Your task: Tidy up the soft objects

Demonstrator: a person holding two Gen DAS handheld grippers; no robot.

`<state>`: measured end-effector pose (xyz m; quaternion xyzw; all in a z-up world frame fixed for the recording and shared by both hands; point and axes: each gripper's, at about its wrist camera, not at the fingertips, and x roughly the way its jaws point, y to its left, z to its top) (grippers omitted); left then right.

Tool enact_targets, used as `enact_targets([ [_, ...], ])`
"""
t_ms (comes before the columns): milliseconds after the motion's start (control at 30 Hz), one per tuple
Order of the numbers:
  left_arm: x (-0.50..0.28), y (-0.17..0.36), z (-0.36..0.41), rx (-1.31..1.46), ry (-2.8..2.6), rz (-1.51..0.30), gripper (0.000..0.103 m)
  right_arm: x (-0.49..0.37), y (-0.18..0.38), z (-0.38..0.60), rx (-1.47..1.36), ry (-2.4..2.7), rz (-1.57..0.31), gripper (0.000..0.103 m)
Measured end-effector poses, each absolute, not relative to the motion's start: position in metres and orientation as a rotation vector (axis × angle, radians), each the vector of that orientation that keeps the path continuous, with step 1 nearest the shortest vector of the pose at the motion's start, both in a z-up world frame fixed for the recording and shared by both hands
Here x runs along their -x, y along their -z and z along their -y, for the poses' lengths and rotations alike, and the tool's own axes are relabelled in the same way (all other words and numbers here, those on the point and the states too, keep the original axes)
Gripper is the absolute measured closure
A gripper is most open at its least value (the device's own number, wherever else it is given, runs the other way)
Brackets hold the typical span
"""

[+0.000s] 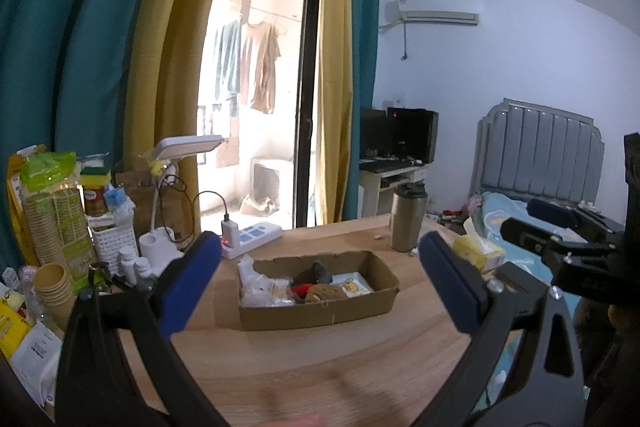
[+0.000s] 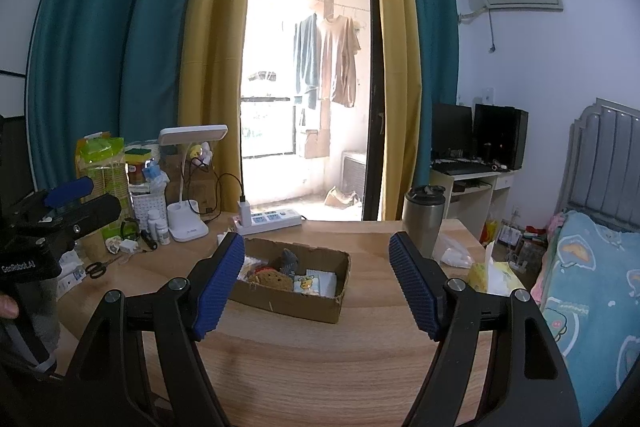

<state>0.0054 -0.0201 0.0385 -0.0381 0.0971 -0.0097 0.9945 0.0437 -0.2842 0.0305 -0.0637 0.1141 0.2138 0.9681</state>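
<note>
A shallow cardboard box point(image 1: 320, 311) sits on the wooden table point(image 1: 304, 367). It holds soft things: a brown sponge point(image 1: 325, 293), a grey plush piece point(image 1: 320, 271), a red bit, white plastic-wrapped items point(image 1: 260, 289) and a small packet with a yellow cartoon point(image 1: 354, 285). The box shows in the right wrist view point(image 2: 292, 301) with the sponge point(image 2: 272, 279) and packet point(image 2: 314, 283). My left gripper point(image 1: 320, 287) is open and empty, held back from the box. My right gripper point(image 2: 316, 283) is open and empty, also short of the box.
A steel tumbler point(image 1: 408, 217) and a yellow tissue pack point(image 1: 478, 251) stand right of the box. A power strip point(image 1: 252, 237), desk lamp point(image 1: 160, 247), bottles, paper cups point(image 1: 52, 283) and packets crowd the left. Scissors point(image 2: 96, 269) lie at the left. A bed point(image 2: 592, 287) is right.
</note>
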Motion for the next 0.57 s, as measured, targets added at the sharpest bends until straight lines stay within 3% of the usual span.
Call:
enact_targets([
  [567, -0.0114, -0.0342, 0.0253, 0.057, 0.015, -0.209, 0.003, -0.0436, -0.0271, 0.2885, 0.129, -0.439, -0.244, 0.025],
])
